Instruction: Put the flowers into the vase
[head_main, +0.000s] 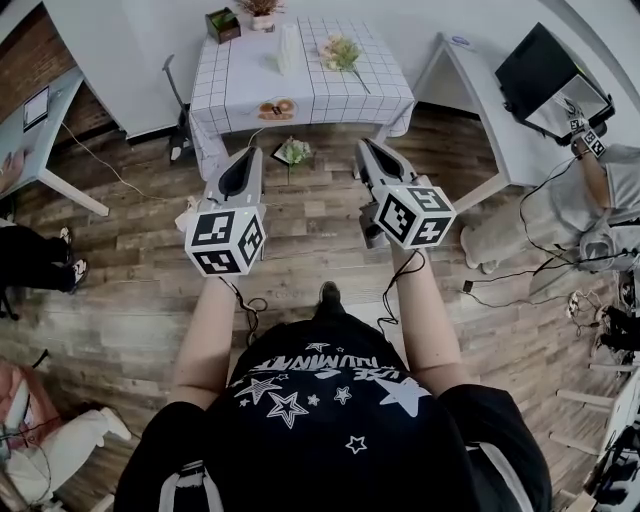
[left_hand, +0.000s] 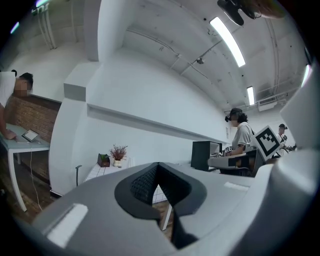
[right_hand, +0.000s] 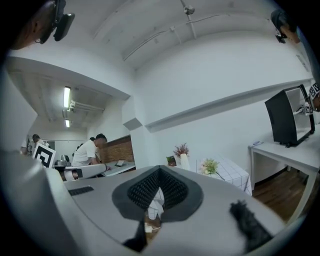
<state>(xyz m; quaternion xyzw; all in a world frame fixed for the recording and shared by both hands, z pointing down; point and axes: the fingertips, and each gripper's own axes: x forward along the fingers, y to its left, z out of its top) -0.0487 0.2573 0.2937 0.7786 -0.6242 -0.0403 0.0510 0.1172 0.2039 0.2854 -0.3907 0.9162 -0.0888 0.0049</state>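
Left tongs (head_main: 251, 153) and right tongs (head_main: 366, 146) are both pressed together, empty, and held level well short of the checked desk (head_main: 340, 95). The flowers (head_main: 341, 52) lie on it near the vase (head_main: 288, 47). They look light and floppy with crushable blooms, so I'd pinch gently mid-stem.

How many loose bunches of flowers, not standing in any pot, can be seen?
2. One bunch lies on the checked table; the other bunch is lower, before its front edge. Others may be hidden.
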